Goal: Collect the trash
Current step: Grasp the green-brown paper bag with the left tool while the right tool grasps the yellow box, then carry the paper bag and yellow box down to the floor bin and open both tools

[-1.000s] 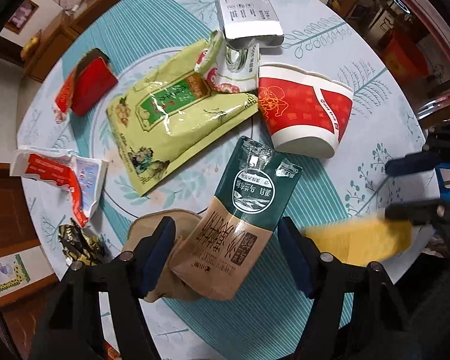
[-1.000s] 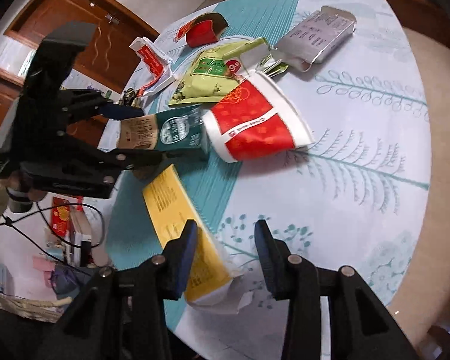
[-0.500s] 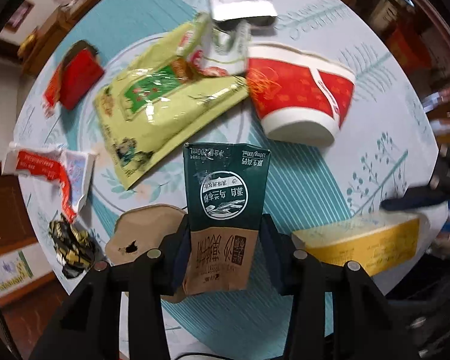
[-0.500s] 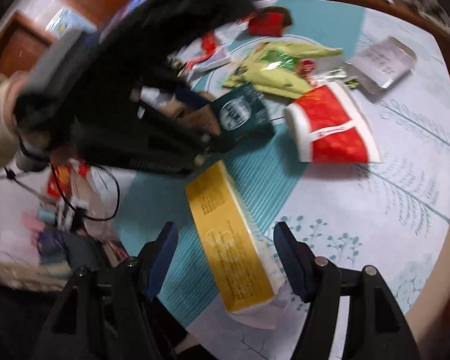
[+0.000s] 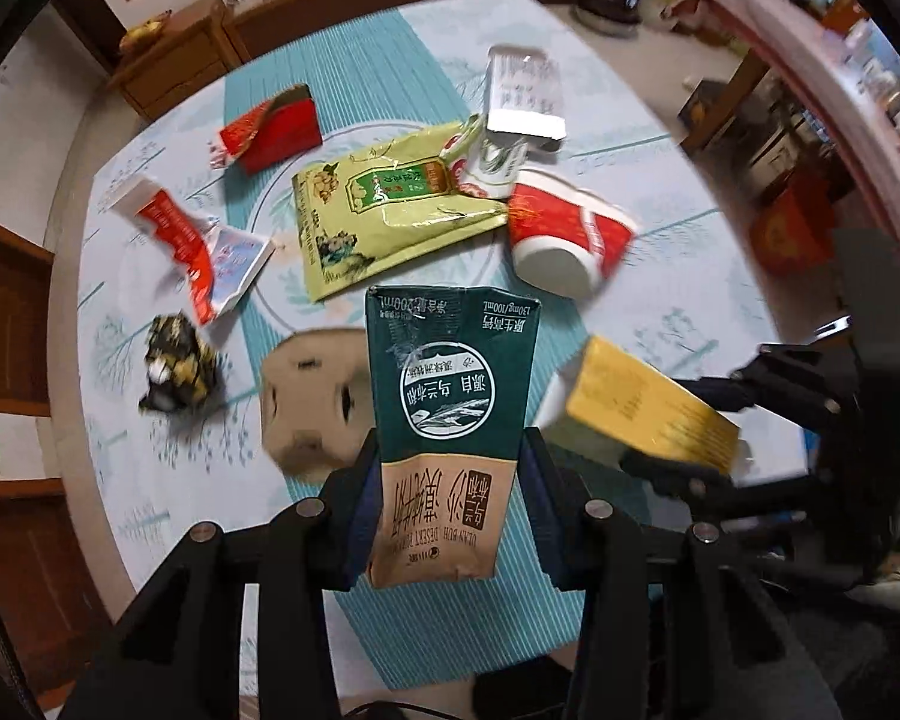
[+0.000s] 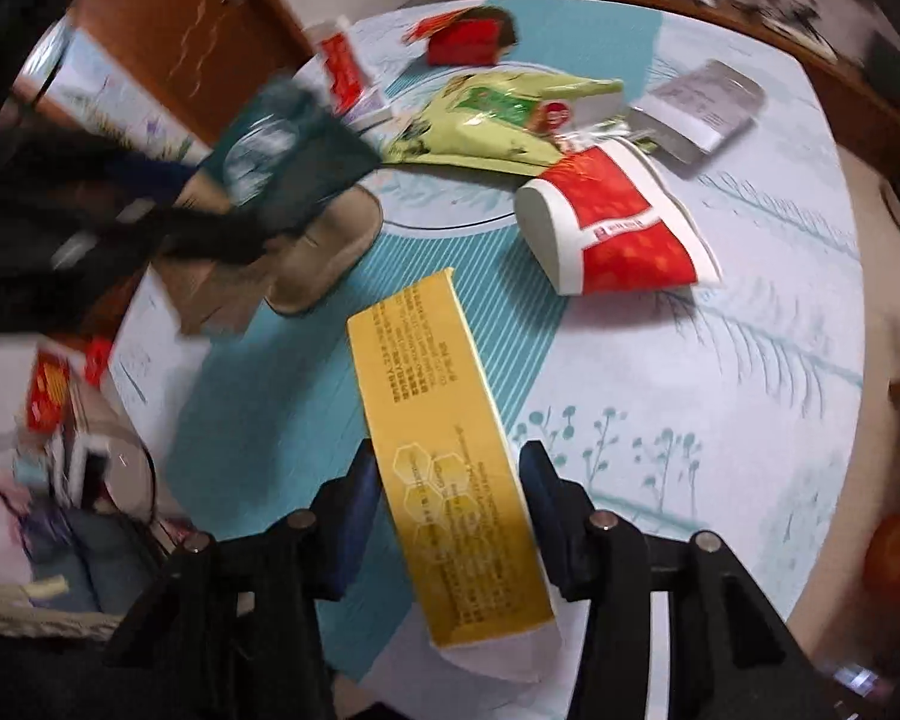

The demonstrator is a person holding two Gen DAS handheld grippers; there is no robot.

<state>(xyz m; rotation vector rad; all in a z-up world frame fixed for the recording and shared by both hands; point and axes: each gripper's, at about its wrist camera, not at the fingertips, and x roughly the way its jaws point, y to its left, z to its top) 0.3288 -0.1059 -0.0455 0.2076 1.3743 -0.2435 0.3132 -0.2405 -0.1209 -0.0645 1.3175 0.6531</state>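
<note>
A green-and-tan drink carton [image 5: 450, 372] hangs above the round table [image 5: 678, 192], and my left gripper [image 5: 450, 468] is shut on its tan lower half. The right wrist view shows the same carton [image 6: 288, 150], blurred, at the upper left. A long yellow box [image 6: 432, 390] lies between the fingers of my right gripper [image 6: 450, 474]. Those jaws are closing, and both pads touch the box's long sides. In the left wrist view the yellow box [image 5: 648, 414] tilts at the table's right edge with the right gripper [image 5: 690, 432] around it.
On the table lie a tipped red paper cup [image 5: 564, 240], a green snack bag [image 5: 390, 204], a silver pouch [image 5: 522, 96], a red box [image 5: 276, 132], a torn red-and-white wrapper [image 5: 198, 246], a crumpled dark wrapper [image 5: 177, 372] and a brown cardboard piece [image 5: 306, 402]. A woven basket rim [image 6: 30, 618] sits off the table's left.
My left gripper closed on the carton and lifted it off the table. My right gripper opened wide around the yellow box, then closed in on its sides again.
</note>
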